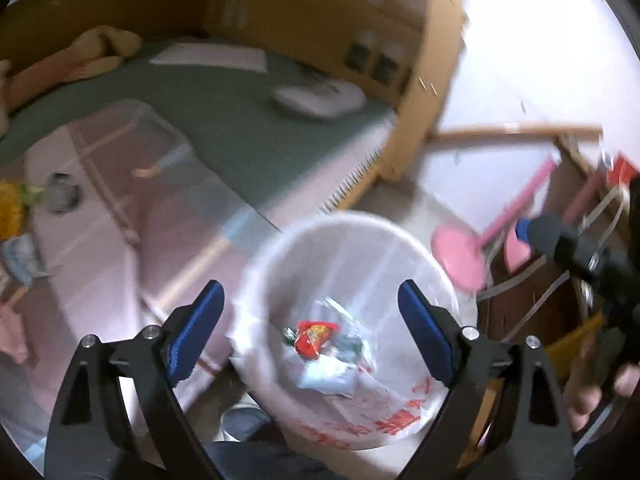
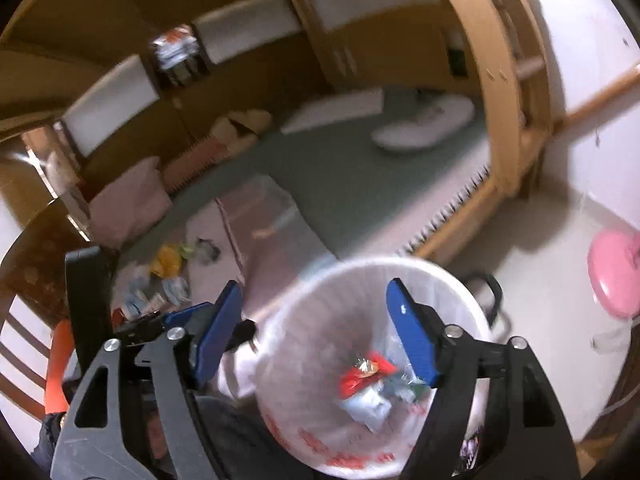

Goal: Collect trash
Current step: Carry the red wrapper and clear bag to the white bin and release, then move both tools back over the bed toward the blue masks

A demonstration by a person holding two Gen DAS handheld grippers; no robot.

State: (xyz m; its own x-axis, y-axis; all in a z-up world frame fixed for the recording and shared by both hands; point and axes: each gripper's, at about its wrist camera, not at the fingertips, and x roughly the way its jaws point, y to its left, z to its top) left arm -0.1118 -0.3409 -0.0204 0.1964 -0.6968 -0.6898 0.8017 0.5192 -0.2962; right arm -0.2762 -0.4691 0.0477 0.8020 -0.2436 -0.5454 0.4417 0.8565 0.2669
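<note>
**Both tongs empty above the bin; remaining litter lies to the left**

My left gripper (image 1: 310,334) hangs with its blue pads spread wide and nothing between them, directly over the white round plastic-lined waste bin (image 1: 400,240). My right gripper (image 2: 314,334) is likewise wide and empty above the same bin (image 2: 320,280). At the bin's bottom lie a red crinkled wrapper (image 2: 360,374) and pale blue packets. The uncollected trash, a yellow crumpled bag (image 2: 166,260) with scattered pale packets (image 2: 152,298), rests on the pink floor mat (image 2: 280,264) beside the green mattress, well apart from the bin and toward the left of both views. I judge my left gripper the nearer; the pile shows no clear long axis through the blur.
</note>
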